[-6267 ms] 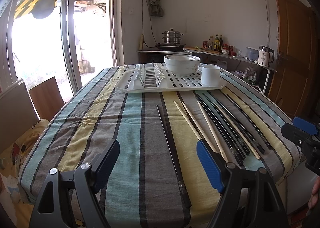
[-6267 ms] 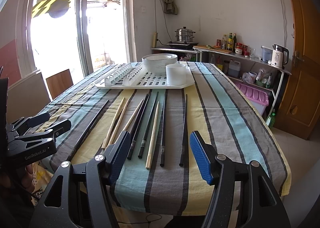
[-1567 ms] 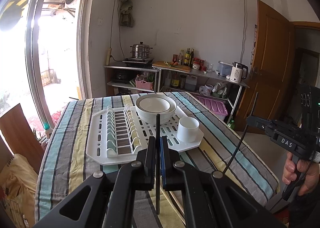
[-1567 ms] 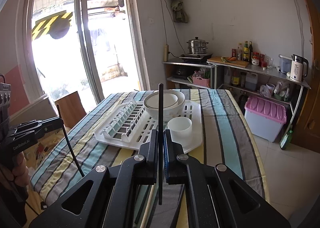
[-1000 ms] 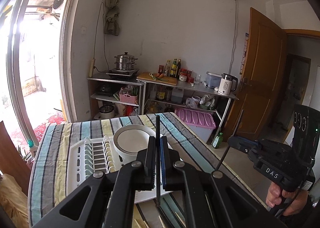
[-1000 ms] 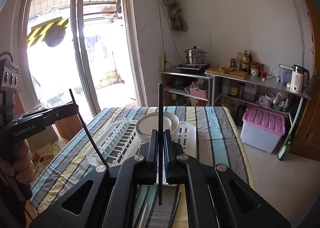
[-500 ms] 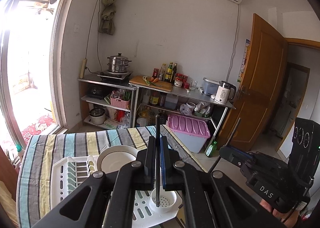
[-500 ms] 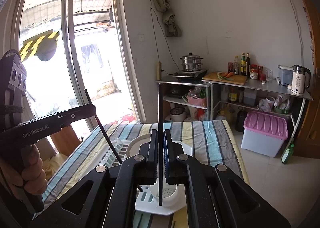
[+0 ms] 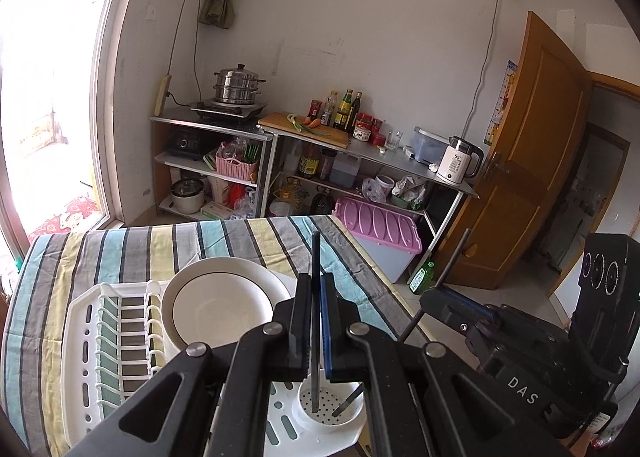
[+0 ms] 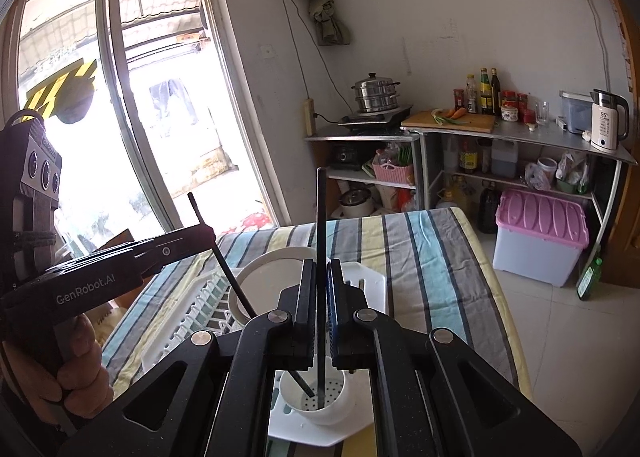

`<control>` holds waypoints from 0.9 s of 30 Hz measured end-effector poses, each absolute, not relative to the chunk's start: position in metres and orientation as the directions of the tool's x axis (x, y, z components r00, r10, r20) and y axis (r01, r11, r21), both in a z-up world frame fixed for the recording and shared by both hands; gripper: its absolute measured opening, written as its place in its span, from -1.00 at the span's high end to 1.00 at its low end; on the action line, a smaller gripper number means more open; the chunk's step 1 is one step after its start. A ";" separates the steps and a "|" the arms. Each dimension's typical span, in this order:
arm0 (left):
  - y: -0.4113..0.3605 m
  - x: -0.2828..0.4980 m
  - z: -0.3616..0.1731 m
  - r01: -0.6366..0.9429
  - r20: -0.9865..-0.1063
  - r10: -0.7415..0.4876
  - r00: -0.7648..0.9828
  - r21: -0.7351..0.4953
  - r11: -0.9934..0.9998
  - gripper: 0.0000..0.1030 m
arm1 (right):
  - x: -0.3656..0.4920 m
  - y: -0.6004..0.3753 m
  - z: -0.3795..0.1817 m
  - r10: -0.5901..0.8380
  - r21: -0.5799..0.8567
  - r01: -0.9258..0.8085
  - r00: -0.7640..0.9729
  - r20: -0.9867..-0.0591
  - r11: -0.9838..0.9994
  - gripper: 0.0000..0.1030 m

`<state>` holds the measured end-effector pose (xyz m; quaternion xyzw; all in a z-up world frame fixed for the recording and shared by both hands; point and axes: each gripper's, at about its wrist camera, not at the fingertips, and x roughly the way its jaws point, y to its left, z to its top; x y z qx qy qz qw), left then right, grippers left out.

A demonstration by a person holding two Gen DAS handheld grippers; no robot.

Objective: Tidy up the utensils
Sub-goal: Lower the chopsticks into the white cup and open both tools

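- From the left wrist camera, the left gripper (image 9: pixel 316 297) is squeezed tight on a black chopstick (image 9: pixel 315 257). The stick stands almost straight up.
- The bottom tip of this stick is down inside the white cup (image 9: pixel 330 409). The cup has little holes in its floor.
- The cup sits at the near corner of the white drying rack (image 9: pixel 84 337). A stack of white bowls (image 9: pixel 224 301) sits in the rack just behind the cup.
- The rack lies on the striped tablecloth (image 9: pixel 100 249).
- At the right side, the right gripper (image 9: pixel 434 297) pinches a second black chopstick (image 9: pixel 454 257). That stick leans, and its low tip is inside the same cup.
- From the right wrist camera, the right gripper (image 10: pixel 321 293) is closed tight on its black chopstick (image 10: pixel 321 217). The stick points up, and its low end is down in the white cup (image 10: pixel 316 397).
- At the left side, a hand (image 10: pixel 76 369) holds the left gripper (image 10: pixel 208 235). It is shut on its own stick (image 10: pixel 224 257), which slants down to the right. The tip is in the cup too, near the other stick's end.
- The bowls (image 10: pixel 264 273) and the rack (image 10: pixel 192 321) are behind the cup, on the striped cloth (image 10: pixel 432 249).
- Far back, a silver pot (image 10: pixel 375 93) and a white kettle (image 10: pixel 608 121) stand on metal shelves by the wall.
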<state>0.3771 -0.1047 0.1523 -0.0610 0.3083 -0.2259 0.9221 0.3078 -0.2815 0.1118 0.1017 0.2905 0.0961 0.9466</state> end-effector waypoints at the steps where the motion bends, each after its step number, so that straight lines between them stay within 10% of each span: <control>1: -0.105 0.379 0.147 0.375 -0.547 -0.452 0.704 -0.254 0.891 0.92 | 0.310 -0.282 0.109 0.243 0.252 -0.121 0.808 -0.537 0.960 0.91; 27: -0.065 0.387 0.110 0.273 -0.612 -0.360 0.704 -0.235 0.933 0.88 | 0.317 -0.313 0.075 0.183 0.261 -0.016 0.753 -0.632 0.965 0.69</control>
